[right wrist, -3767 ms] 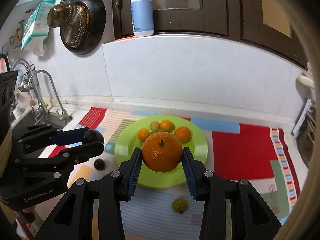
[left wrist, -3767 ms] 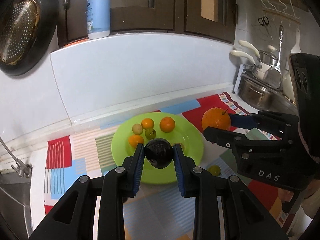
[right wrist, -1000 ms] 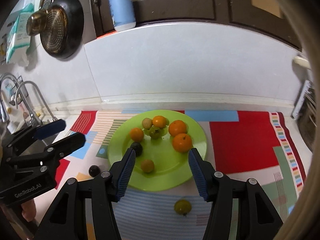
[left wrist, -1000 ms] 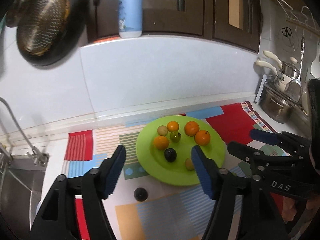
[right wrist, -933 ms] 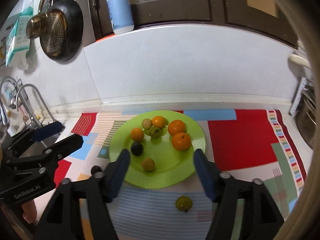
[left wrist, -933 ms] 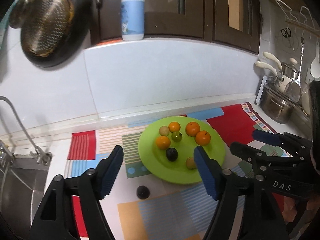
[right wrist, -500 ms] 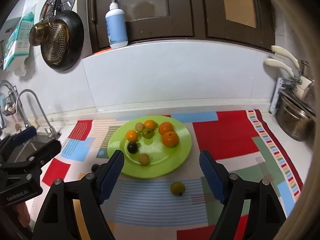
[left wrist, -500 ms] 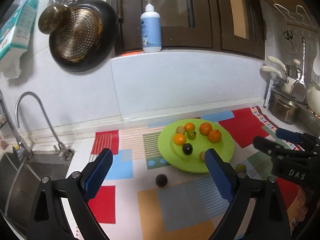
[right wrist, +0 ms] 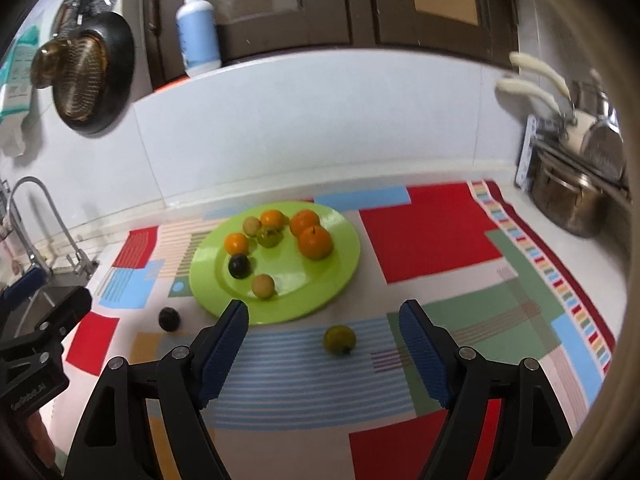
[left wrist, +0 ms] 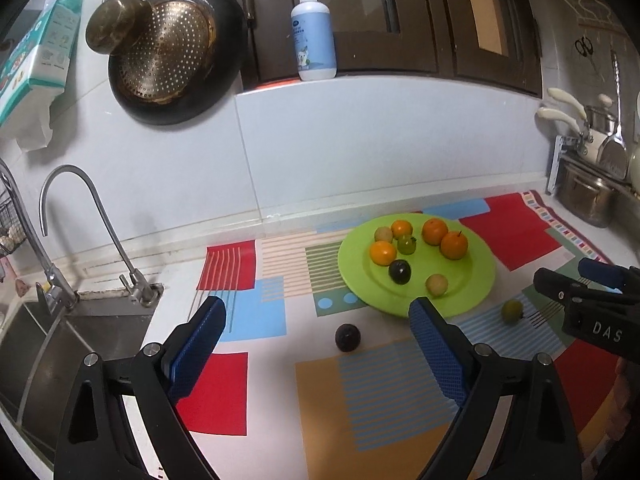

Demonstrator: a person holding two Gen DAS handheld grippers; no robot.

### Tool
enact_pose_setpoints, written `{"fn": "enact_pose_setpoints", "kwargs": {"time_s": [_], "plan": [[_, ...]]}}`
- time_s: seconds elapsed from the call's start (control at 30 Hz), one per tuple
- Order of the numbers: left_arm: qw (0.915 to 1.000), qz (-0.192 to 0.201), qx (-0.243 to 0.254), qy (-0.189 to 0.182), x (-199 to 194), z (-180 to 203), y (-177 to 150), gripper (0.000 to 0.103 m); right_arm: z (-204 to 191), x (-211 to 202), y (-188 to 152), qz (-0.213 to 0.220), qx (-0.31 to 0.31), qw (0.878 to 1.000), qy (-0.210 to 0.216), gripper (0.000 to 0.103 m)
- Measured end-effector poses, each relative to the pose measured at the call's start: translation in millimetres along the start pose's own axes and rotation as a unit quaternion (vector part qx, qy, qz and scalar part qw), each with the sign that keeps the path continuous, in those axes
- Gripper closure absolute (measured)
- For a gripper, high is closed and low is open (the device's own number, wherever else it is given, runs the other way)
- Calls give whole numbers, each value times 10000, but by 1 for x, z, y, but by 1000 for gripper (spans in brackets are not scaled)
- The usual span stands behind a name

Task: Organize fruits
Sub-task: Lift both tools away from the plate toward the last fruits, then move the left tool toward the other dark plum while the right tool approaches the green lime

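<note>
A lime-green plate (left wrist: 476, 280) (right wrist: 344, 264) holds several fruits: oranges, pale plums and one dark plum (left wrist: 400, 271) (right wrist: 239, 266). A second dark plum (left wrist: 347, 337) (right wrist: 169, 319) lies on the mat in front of the plate, between my left gripper's (left wrist: 316, 334) wide-open fingers in the left wrist view and clear of both pads. A green fruit (right wrist: 339, 339) (left wrist: 512, 311) lies on the mat between my right gripper's (right wrist: 323, 334) open fingers, untouched. Both grippers hold nothing. The right gripper (left wrist: 592, 280) also shows at the left wrist view's right edge.
A patterned mat (left wrist: 272, 304) (right wrist: 432, 232) covers the counter. A sink (left wrist: 60, 344) with a curved tap (left wrist: 72, 200) lies to the left. Steel pots (left wrist: 584, 196) (right wrist: 568, 204) stand at the right. A pan (left wrist: 172, 52) hangs on the wall and a soap bottle (left wrist: 312, 28) stands on the ledge.
Both grippers let go of their fruits onto the plate, opened wider and pulled back from it. The dark plum and the green fruit on the mat now sit between their fingers.
</note>
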State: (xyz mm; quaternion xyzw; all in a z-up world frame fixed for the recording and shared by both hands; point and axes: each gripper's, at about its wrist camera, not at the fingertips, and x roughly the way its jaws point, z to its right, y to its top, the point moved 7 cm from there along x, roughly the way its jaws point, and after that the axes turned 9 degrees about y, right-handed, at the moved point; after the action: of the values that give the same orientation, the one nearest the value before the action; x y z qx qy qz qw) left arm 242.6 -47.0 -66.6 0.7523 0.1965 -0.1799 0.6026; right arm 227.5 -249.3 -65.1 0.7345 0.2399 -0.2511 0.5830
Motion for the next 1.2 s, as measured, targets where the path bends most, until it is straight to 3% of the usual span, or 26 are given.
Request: {"fn": "enact_pose_setpoints", "kwargs": {"time_s": [0.13, 0.53, 0.87, 1.0, 1.2], "plan": [[9998, -178, 67, -38, 14, 2, -10, 10, 6, 12, -8, -154, 124, 9997, -158, 25], [9964, -785, 127, -279, 58, 16, -33, 28, 13, 51, -33, -716, 266, 9967, -261, 27], [9914, -1203, 63, -509, 87, 32, -42, 45, 21, 78, -43, -1050, 478, 9931, -205, 50], [9894, -1321, 60, -602, 95, 38, -45, 56, 24, 85, -45, -1114, 518, 9922, -223, 54], [9874, -1433, 60, -673, 103, 42, -48, 64, 25, 89, -46, -1153, 480, 9918, -276, 63]]}}
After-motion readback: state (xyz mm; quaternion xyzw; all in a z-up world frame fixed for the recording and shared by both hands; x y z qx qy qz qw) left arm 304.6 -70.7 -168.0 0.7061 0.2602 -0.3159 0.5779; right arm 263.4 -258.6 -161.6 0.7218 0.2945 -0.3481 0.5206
